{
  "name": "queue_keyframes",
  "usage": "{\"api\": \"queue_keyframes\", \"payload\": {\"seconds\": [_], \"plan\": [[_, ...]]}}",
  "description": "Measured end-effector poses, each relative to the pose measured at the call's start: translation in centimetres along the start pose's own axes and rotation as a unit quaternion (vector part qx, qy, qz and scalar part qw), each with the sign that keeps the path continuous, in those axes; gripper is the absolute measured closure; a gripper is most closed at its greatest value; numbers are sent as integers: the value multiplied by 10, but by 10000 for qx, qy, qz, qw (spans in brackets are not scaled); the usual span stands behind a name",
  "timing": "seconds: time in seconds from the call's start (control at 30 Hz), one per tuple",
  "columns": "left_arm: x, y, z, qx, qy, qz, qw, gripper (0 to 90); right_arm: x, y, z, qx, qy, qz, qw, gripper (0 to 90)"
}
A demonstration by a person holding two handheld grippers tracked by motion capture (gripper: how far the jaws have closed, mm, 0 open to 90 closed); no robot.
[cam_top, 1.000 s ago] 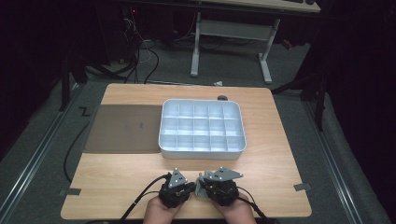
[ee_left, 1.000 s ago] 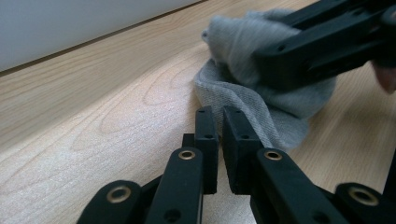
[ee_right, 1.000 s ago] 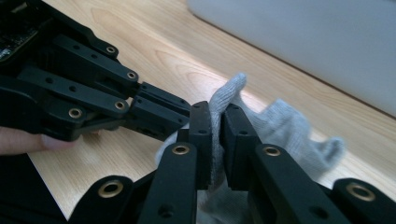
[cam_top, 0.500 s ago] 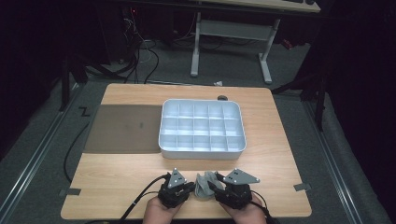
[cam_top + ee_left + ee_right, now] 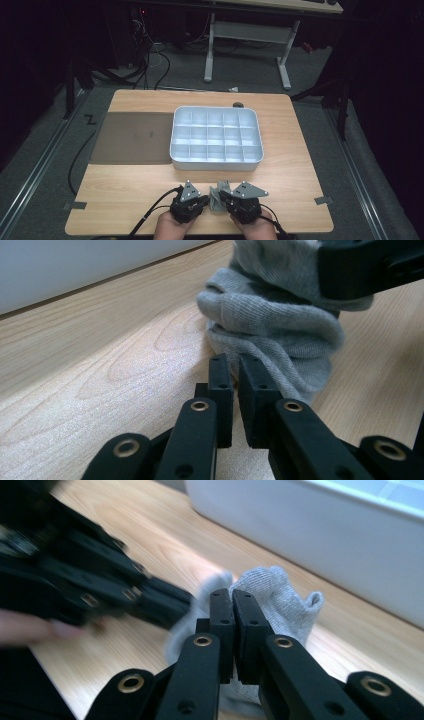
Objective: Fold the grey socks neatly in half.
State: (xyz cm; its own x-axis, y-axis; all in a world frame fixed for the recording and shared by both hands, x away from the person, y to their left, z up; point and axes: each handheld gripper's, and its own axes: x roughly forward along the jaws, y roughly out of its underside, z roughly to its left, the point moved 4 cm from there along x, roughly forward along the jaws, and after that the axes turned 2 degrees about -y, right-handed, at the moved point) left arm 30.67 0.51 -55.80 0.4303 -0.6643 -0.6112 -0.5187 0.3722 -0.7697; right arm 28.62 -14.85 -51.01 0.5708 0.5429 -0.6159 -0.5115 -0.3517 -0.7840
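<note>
A crumpled grey sock (image 5: 217, 199) stands bunched on the table's front edge between my two grippers. My left gripper (image 5: 206, 200) points right at it. In the left gripper view its jaws (image 5: 237, 371) stand a narrow slit apart, pinched on the sock's (image 5: 280, 320) lower fold. My right gripper (image 5: 225, 201) points left into the sock. Its jaws (image 5: 231, 600) have just been closing and now meet flat, with the sock (image 5: 285, 600) around and under the tips and no fabric visible between the pads. A person's hands hold both grippers.
A white compartment tray (image 5: 216, 161) sits mid-table just beyond the grippers, its near wall close in the right gripper view (image 5: 310, 530). A dark mat (image 5: 132, 137) lies left of it. Bare wood (image 5: 300, 190) spreads to either side of the hands.
The right gripper has shifted slightly to the right, away from the left one, and the grey sock now shows in the gap between them. The left gripper has stayed put.
</note>
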Motion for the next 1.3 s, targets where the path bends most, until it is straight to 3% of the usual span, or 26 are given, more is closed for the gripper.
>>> {"api": "queue_keyframes", "payload": {"seconds": [0.07, 0.17, 0.37, 0.5, 0.63, 0.77, 0.83, 0.9, 1.07, 1.3], "plan": [[0, 0, 0, 13, -1, 11, 10000, 848, 5, -3, 6, -6, -152, 2, 9999, 888], [0, 0, 0, 13, 0, 4, 10000, 848, 10, 0, 7, -23, -197, 85, 9998, 887], [-1, 0, 2, -52, -31, -29, 10000, 832, 25, 18, 1, 204, -414, 349, 9983, 868], [0, 0, 1, 6, -49, -1, 10000, 836, 25, 18, 5, 118, -540, 339, 9979, 873], [1, 0, 1, -5, -51, 18, 10000, 840, 25, 18, 10, -12, -533, 310, 9981, 886], [1, 0, 2, -32, -68, 24, 10000, 840, 29, 25, 9, 23, -518, 371, 9980, 885], [-2, -1, 4, -60, -98, -42, 9999, 836, 30, 27, 9, 25, -515, 329, 9981, 885], [-13, -7, 10, -164, -148, -319, 9992, 839, 29, 29, 11, -160, -379, 322, 9986, 886], [-21, -19, 5, -84, -75, -559, 9984, 863, 31, 31, 15, -298, -281, 281, 9988, 887], [-4, -28, -8, 67, 112, -595, 9981, 900, 31, 32, 16, -330, -235, 230, 9989, 887]]}}
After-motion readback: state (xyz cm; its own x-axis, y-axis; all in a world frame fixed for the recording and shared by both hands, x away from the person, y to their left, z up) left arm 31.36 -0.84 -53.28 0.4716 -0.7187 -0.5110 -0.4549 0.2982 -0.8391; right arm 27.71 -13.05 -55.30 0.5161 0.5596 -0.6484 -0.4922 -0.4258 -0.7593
